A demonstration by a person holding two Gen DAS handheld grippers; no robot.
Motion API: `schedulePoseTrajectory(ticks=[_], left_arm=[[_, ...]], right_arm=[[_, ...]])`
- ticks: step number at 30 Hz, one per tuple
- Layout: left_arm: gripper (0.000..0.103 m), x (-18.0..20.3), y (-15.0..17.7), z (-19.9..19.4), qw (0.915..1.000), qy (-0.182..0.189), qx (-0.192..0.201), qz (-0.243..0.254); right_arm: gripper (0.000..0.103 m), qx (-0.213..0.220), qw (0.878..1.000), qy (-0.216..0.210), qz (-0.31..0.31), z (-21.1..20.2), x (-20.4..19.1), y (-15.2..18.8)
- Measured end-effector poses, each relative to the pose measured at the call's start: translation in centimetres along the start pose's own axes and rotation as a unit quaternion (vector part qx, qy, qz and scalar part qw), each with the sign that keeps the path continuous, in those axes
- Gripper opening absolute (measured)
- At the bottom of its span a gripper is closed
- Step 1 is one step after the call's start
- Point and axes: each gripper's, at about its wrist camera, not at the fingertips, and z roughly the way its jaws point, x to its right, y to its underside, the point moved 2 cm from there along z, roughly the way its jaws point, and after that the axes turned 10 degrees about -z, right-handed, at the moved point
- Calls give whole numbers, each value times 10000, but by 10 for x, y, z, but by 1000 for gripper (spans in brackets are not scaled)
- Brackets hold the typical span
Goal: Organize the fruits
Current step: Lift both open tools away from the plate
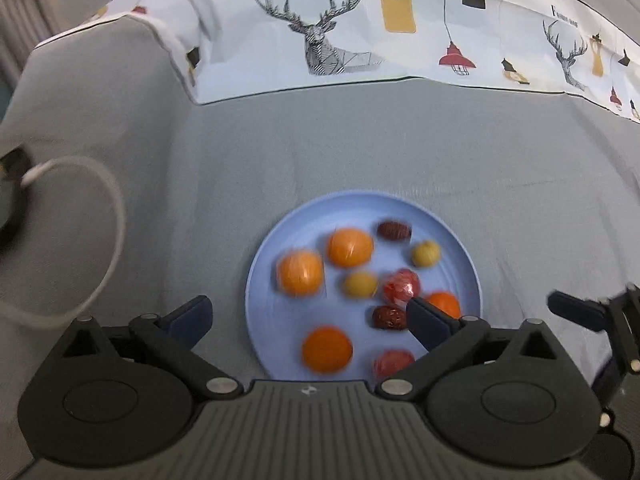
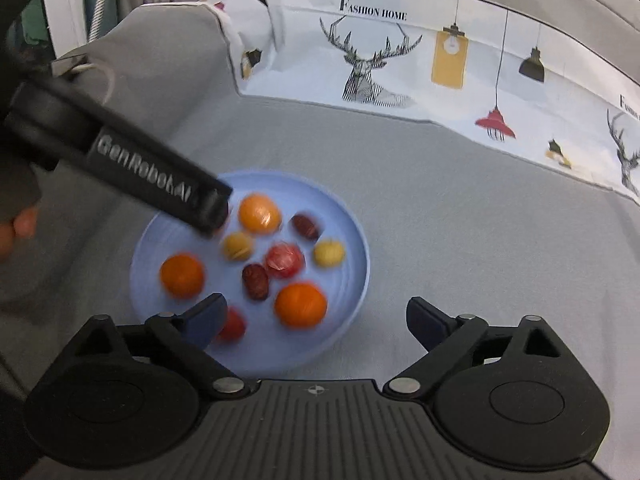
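A light blue plate (image 1: 272,320) lies on grey cloth and holds several fruits: oranges (image 1: 350,247), small yellow fruits (image 1: 361,285), dark red dates (image 1: 389,317) and red wrapped fruits (image 1: 401,286). My left gripper (image 1: 310,320) hovers open over the plate's near half. Its right finger (image 1: 428,326) is beside a date, and nothing is pinched. My right gripper (image 2: 316,318) is open too, its left finger (image 2: 204,316) over the plate (image 2: 348,240) near a red fruit (image 2: 232,326), its right finger off the rim. An orange (image 2: 301,305) lies between them, untouched.
The left tool's black housing (image 2: 152,168) reaches over the plate's far left, held by a hand (image 2: 16,228). A white cable (image 1: 112,220) loops on the grey cloth at left. A white printed cloth with deer (image 1: 320,40) lies behind the plate.
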Motion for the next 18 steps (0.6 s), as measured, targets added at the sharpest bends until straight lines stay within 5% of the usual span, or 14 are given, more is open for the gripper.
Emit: schedulePoseTrajectory(ticks=[6, 18], left_arm=[[103, -6, 37, -48, 9998, -145, 76, -97], [103, -12, 100, -115, 9980, -323, 483, -246]], right_arm=[[101, -10, 9992, 56, 390, -49, -11, 23], [102, 703, 9958, 470, 357, -128, -32, 42]])
